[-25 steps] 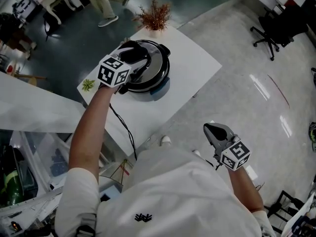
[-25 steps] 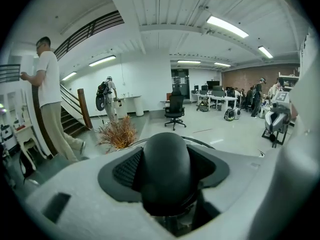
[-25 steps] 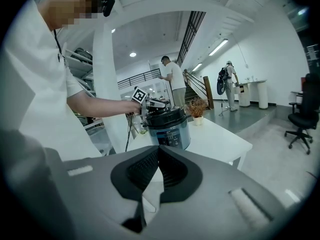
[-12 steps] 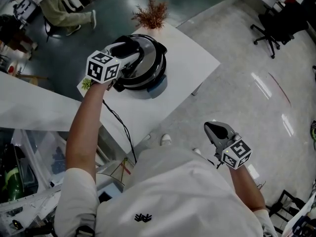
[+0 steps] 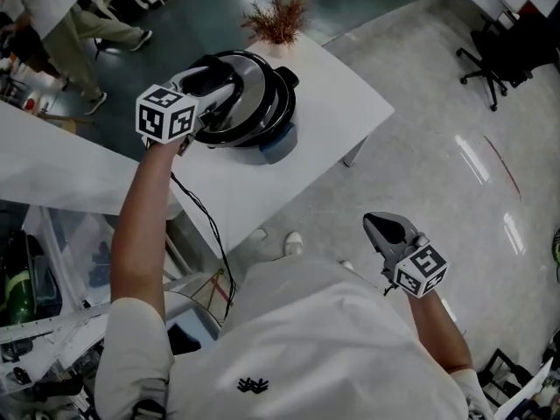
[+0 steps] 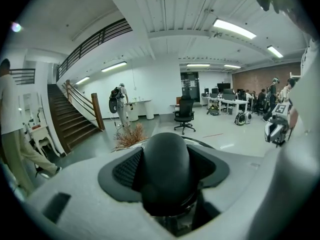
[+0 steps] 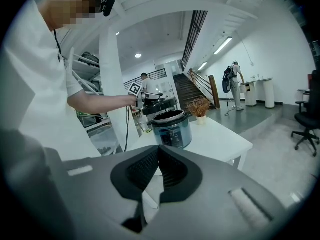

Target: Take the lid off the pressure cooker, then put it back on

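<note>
The left gripper (image 5: 208,90) is closed tight on the black handle (image 6: 165,176) of the lid (image 5: 252,94). The lid is off the pressure cooker (image 5: 278,138). It hangs just above the cooker, a bit tilted. The cooker stands on the white table (image 5: 346,94), near a small plant (image 5: 276,20). The right gripper (image 5: 382,228) is closed and holds nothing. It is well away from the table.

White table (image 5: 343,96) with pressure cooker (image 7: 172,130) and potted dried plant (image 5: 278,23)
</note>
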The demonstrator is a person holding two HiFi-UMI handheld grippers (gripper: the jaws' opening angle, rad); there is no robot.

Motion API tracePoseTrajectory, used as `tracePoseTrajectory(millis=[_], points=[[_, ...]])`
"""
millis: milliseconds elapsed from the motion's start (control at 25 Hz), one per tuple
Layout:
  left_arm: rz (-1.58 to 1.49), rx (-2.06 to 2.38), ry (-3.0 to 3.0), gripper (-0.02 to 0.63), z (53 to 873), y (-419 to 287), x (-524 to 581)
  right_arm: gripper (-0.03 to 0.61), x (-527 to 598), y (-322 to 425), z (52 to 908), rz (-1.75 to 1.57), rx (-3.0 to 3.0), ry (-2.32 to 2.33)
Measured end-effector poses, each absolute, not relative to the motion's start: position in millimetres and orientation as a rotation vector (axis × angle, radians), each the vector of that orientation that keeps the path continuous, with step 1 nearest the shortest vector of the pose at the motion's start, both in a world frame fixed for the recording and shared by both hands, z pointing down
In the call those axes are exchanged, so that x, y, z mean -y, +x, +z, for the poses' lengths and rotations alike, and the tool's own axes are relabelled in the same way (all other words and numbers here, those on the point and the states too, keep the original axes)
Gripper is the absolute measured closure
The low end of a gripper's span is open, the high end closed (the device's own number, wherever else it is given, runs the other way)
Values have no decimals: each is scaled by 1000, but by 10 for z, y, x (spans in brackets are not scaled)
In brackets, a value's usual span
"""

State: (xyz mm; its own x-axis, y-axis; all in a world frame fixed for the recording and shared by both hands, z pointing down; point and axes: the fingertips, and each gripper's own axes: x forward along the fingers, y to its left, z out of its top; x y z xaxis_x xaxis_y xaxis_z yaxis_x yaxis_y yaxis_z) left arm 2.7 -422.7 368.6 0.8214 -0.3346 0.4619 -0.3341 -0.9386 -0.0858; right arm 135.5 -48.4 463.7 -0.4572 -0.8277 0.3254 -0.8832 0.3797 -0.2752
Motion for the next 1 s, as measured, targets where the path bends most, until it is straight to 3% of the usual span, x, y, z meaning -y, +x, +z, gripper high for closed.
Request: tracePoseTrajectory(millis=[1000], points=[[-774,-1116,-2908,333,3468,-1428,3236,565,220,1323,4598,573,2699,1098]])
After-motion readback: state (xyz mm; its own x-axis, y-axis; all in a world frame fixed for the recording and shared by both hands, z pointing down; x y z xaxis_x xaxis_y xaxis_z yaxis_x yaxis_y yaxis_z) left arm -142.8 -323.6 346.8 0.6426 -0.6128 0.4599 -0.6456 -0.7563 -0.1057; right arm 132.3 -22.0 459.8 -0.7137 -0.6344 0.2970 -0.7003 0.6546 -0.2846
